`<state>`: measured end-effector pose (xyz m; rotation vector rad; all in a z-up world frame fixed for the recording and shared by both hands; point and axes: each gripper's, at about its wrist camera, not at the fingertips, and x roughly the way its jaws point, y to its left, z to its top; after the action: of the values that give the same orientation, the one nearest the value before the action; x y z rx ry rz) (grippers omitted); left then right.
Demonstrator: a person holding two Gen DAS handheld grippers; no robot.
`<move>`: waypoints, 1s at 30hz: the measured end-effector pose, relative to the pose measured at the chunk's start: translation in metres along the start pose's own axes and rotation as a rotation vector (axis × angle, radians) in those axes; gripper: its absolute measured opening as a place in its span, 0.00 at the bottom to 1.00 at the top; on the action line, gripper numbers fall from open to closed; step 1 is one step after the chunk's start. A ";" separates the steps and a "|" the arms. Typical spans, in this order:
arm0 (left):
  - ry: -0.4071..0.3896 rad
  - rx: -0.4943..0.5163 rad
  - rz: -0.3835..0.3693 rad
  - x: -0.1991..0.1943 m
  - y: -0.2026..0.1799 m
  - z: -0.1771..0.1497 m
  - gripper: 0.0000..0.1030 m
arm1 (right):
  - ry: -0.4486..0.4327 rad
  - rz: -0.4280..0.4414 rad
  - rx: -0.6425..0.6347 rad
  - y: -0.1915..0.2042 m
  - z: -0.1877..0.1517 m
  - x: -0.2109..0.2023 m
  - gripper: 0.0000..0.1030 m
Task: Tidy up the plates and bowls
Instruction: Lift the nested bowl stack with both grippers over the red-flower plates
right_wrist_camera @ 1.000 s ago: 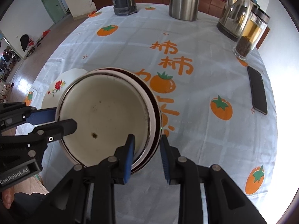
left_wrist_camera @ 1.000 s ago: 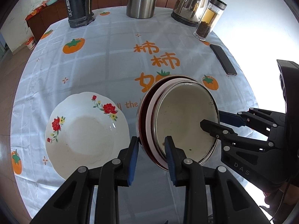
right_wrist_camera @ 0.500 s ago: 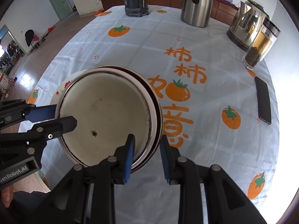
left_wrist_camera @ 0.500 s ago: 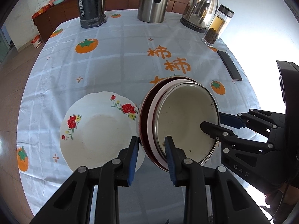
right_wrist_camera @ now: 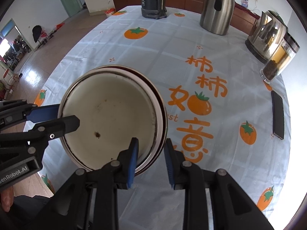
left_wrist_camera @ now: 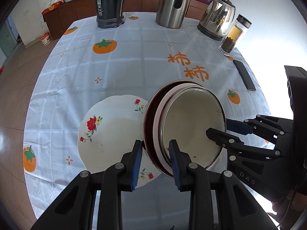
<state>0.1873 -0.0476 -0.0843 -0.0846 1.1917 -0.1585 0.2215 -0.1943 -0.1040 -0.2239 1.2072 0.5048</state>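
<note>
Left gripper (left_wrist_camera: 156,156): jaws closed part-way on the near-left rim of the stack (left_wrist_camera: 184,126), one blue pad outside the dark outer bowl, the other inside the cream dish.
Right gripper (right_wrist_camera: 150,154): jaws closed part-way on the stack's opposite rim, one pad inside, one outside; in the left view it reaches in from the right (left_wrist_camera: 226,128).
Stack: three nested round pieces, a dark red outer bowl, a white one within, and a metal-rimmed cream dish on top; held between both grippers and tilted.
Cream dish: pale inside, with a few small dark specks (right_wrist_camera: 97,134).
Plate (left_wrist_camera: 111,134): white with red flowers, flat on the table just left of the stack; the stack's rim overlaps its right edge in the left view.
Table (left_wrist_camera: 124,61): round, under a pale cloth with orange persimmons and orange characters.
Far edge: dark flask (left_wrist_camera: 108,3), steel jug (left_wrist_camera: 171,3), kettle (left_wrist_camera: 217,19), and tea bottle (left_wrist_camera: 235,34).
Phone (left_wrist_camera: 244,74): dark, flat near the right edge.
Person: a fingertip (right_wrist_camera: 5,201) shows at lower left in the right view.
</note>
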 end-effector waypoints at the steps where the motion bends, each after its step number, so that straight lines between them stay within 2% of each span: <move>1: 0.000 -0.003 0.002 0.000 0.002 0.000 0.30 | 0.001 0.003 -0.004 0.002 0.001 0.001 0.26; 30: 0.034 -0.141 0.071 -0.002 0.072 -0.011 0.30 | 0.072 0.078 -0.144 0.066 0.031 0.039 0.26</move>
<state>0.1818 0.0242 -0.0970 -0.1634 1.2370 -0.0132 0.2258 -0.1138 -0.1232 -0.3205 1.2543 0.6576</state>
